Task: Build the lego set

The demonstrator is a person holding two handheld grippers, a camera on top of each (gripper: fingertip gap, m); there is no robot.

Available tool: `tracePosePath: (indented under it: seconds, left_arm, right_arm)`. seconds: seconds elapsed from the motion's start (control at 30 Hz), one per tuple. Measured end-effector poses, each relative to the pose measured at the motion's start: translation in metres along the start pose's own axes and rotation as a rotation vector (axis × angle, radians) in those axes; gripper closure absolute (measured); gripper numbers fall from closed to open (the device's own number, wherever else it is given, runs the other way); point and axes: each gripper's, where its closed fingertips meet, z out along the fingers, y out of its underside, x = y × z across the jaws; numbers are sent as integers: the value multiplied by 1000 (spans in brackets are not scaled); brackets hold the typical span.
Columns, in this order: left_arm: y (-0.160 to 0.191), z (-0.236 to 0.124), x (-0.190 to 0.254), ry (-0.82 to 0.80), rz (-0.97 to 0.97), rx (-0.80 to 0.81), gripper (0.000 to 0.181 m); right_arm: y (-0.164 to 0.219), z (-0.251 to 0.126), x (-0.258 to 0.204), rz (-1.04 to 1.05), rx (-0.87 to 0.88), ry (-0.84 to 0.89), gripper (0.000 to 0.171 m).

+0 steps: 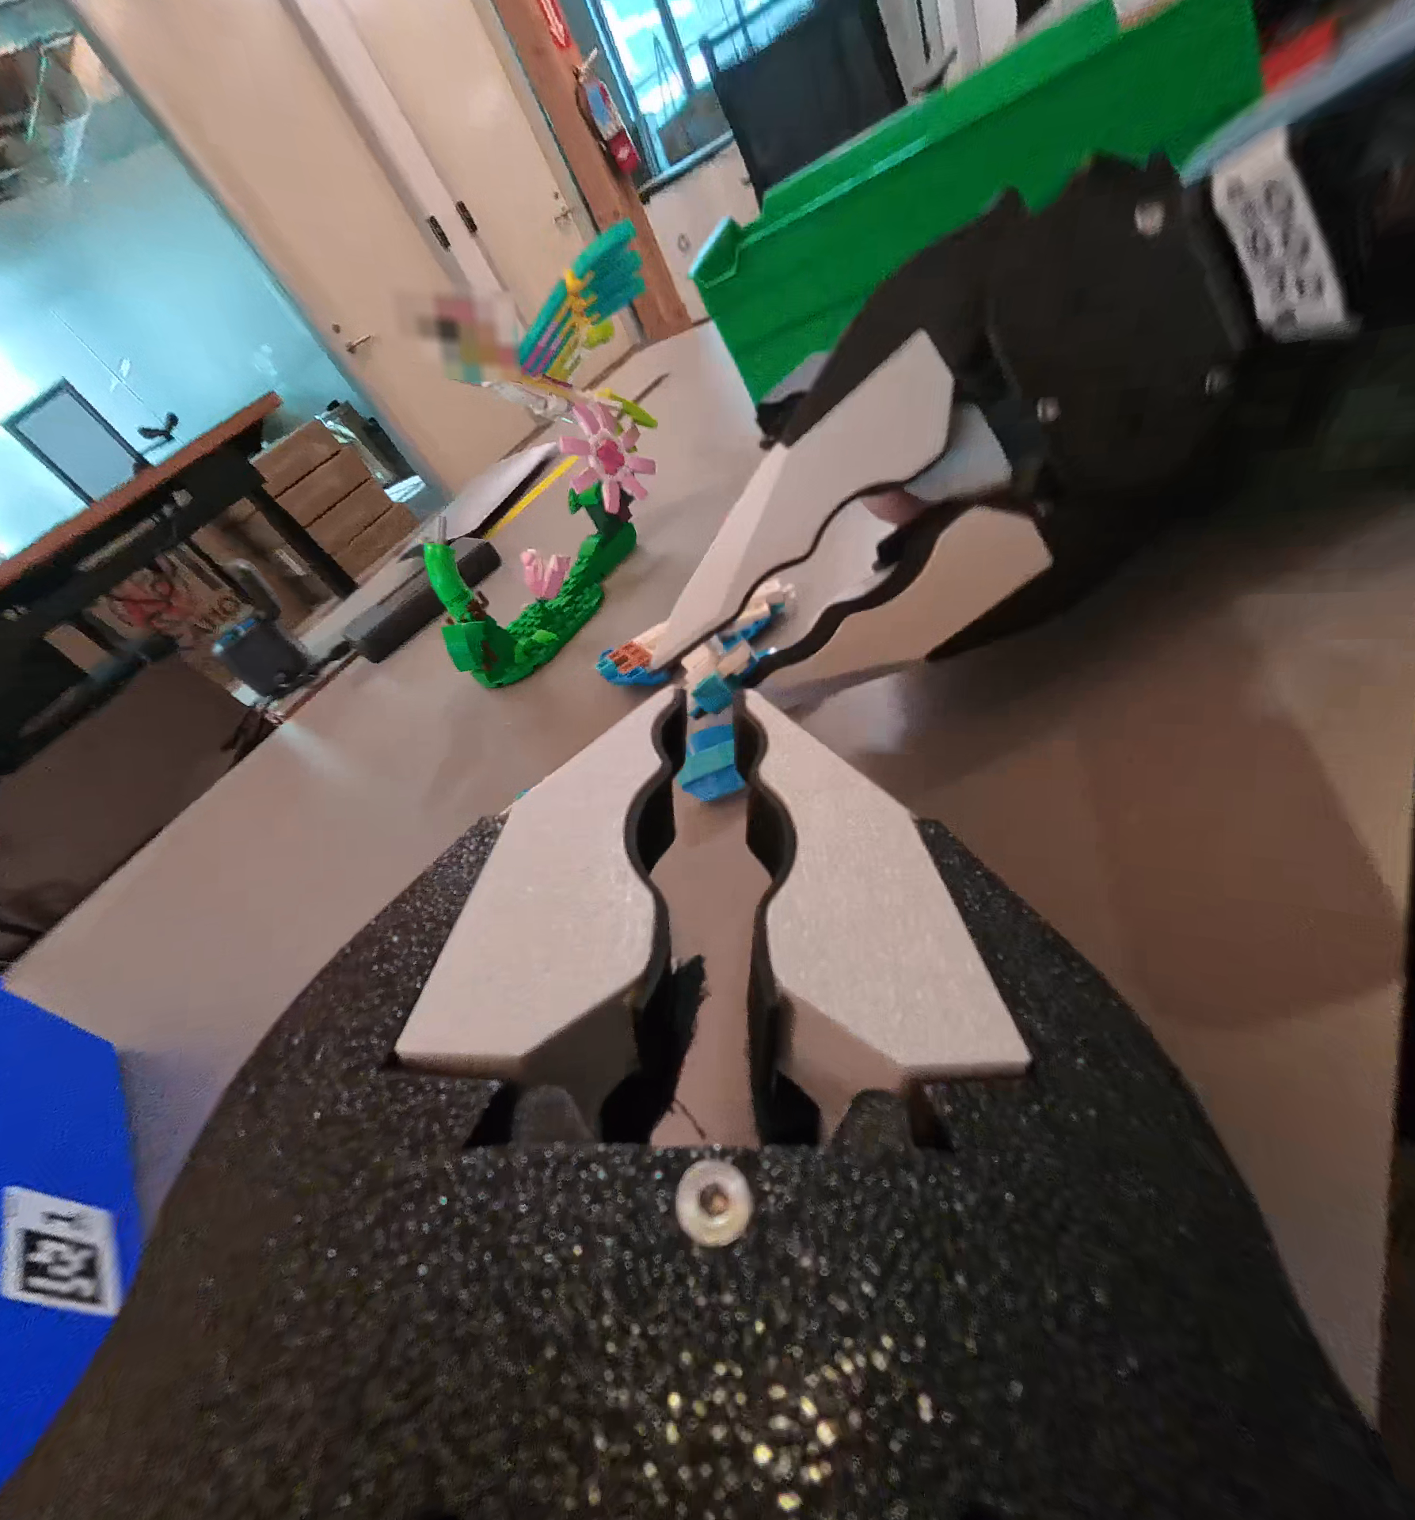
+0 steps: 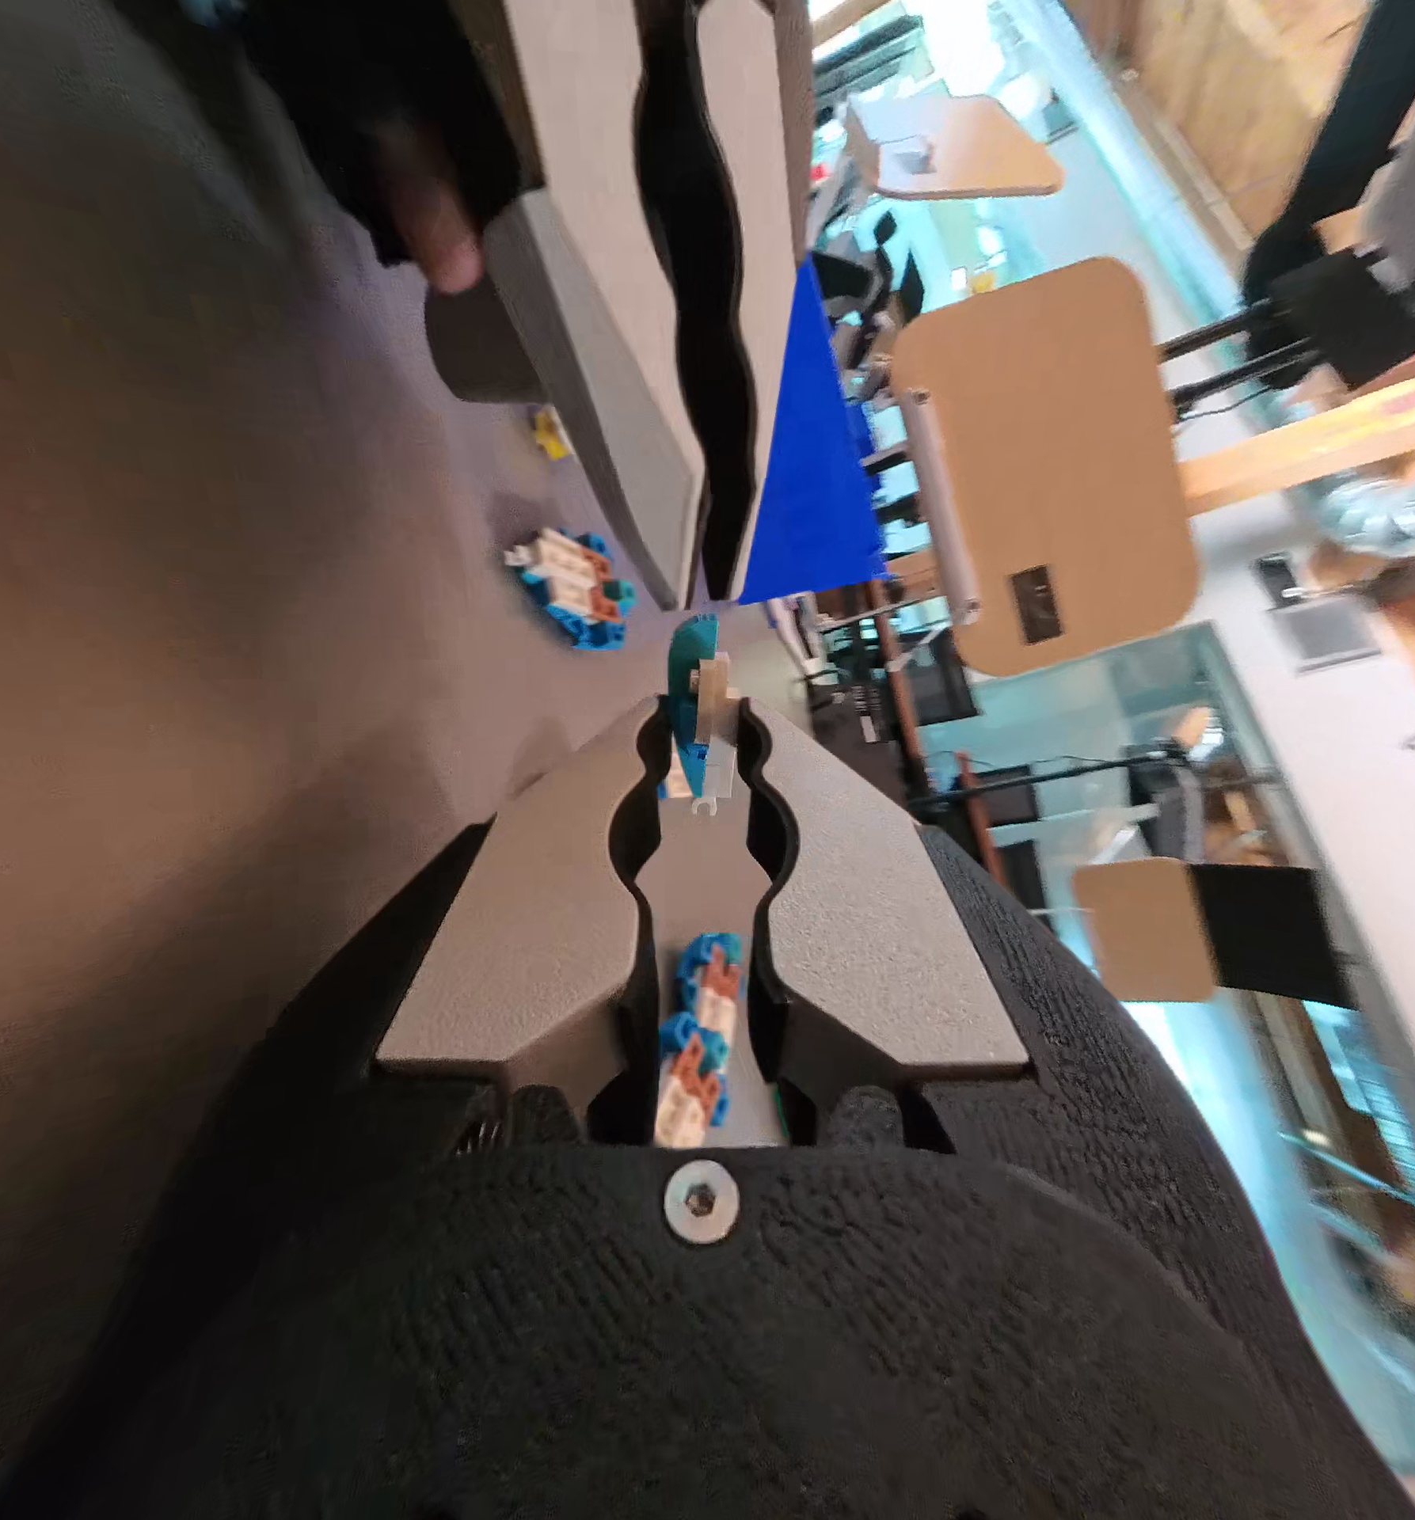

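A small blue, teal and white brick piece (image 1: 708, 744) is held just above the grey table (image 1: 1099, 781) between both grippers. My left gripper (image 1: 710, 703) is shut on its near end. My right gripper (image 1: 708, 662) comes in from the upper right and is shut on its far end. In the right wrist view my right gripper (image 2: 700, 707) pinches the same piece (image 2: 691, 658), and the left gripper (image 2: 712, 596) meets it tip to tip from above. A blue, orange and white brick ring (image 2: 576, 592) lies on the table beside them and also shows in the left wrist view (image 1: 630, 662).
A green brick base with a pink flower (image 1: 556, 592) stands behind on the table, with a teal feathered brick build (image 1: 593, 296) farther back. A green bin (image 1: 934, 206) sits at the back right. A blue, orange and white brick strip (image 2: 700, 1036) and a small yellow piece (image 2: 552, 432) lie on the table.
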Motion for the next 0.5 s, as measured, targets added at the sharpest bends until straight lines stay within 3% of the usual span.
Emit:
tracePosePath:
  seconds: [0.03,0.23,0.4,0.5]
  left_arm:
    - [-2,0,-2,-1,-45,9,176]
    - [-7,1,-6,-27,-76,37,178]
    - [-13,0,1,48,-135,68,165]
    - [-13,-1,2,45,-119,72,167]
  right_arm:
    - [-2,-1,4,-30,2,36,158]
    - [-5,-2,14,-130,2,132,158]
    - [-8,-3,19,-164,4,166,158]
    - [-13,-2,18,-200,11,170,158]
